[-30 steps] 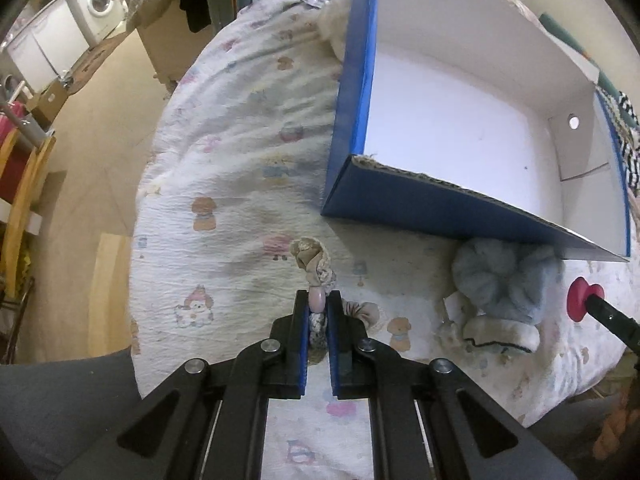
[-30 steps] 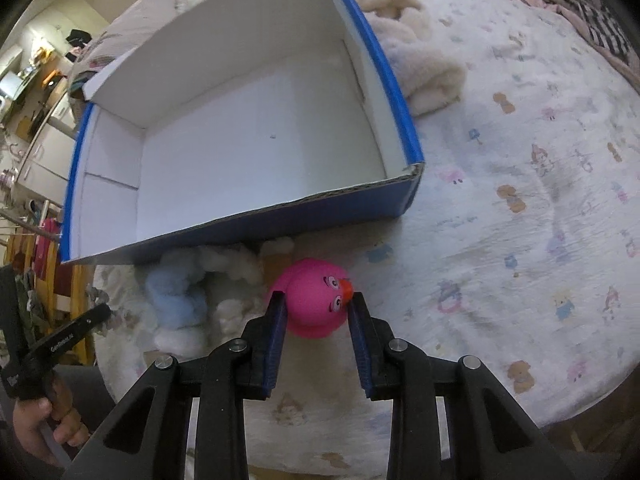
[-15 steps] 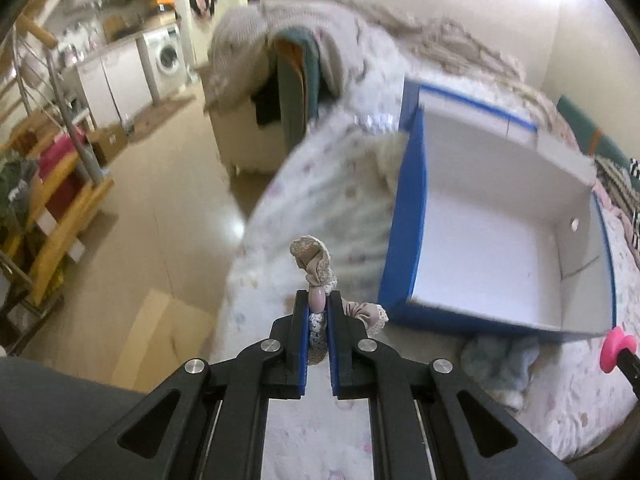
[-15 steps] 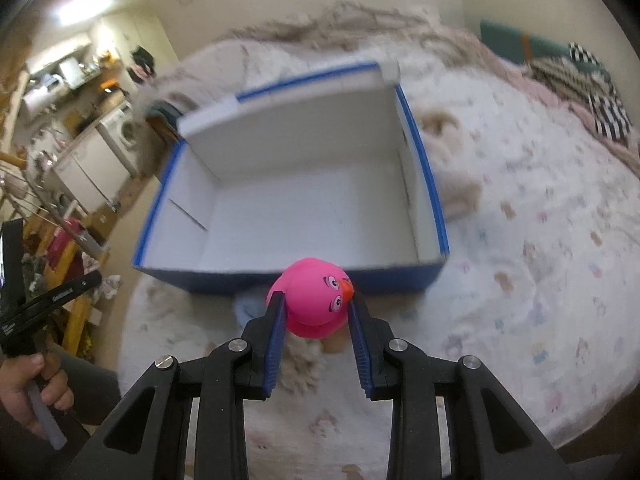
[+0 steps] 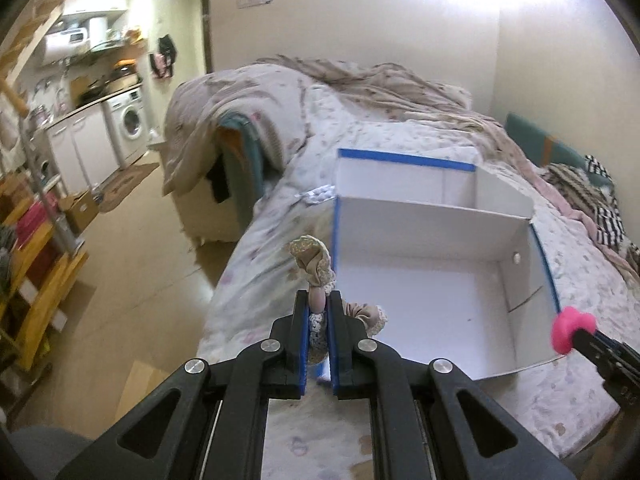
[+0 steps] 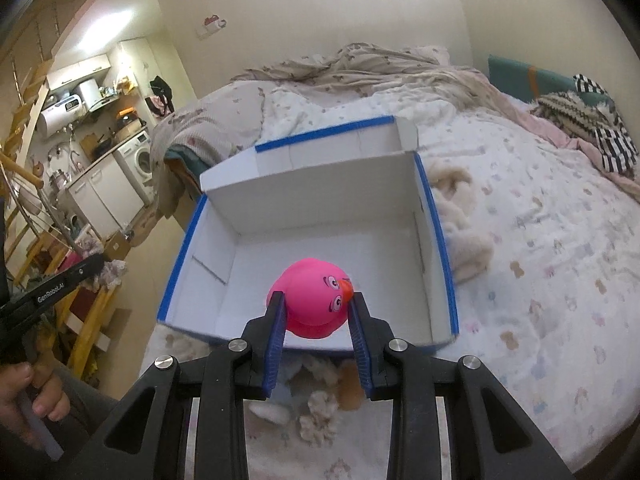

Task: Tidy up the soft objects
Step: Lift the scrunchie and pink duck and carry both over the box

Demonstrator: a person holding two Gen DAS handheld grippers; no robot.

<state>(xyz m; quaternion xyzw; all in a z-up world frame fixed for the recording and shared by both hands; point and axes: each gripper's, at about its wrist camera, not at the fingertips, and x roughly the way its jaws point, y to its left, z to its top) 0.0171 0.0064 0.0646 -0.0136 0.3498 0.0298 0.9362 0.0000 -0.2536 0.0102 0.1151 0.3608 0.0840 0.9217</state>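
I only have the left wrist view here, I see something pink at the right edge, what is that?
Observer: It's a pink rubber duck with an orange beak, clamped in the right gripper above the near part of the open blue box.
Operator: Anything left on the bed in front of the box? My gripper hides it.
Observer: Yes, a fluffy pile lies against the box's near wall, light blue, cream and tan pieces.
Operator: And past the box's far right side?
Observer: A cream fuzzy cloth lies bunched on the bedspread beside that wall.
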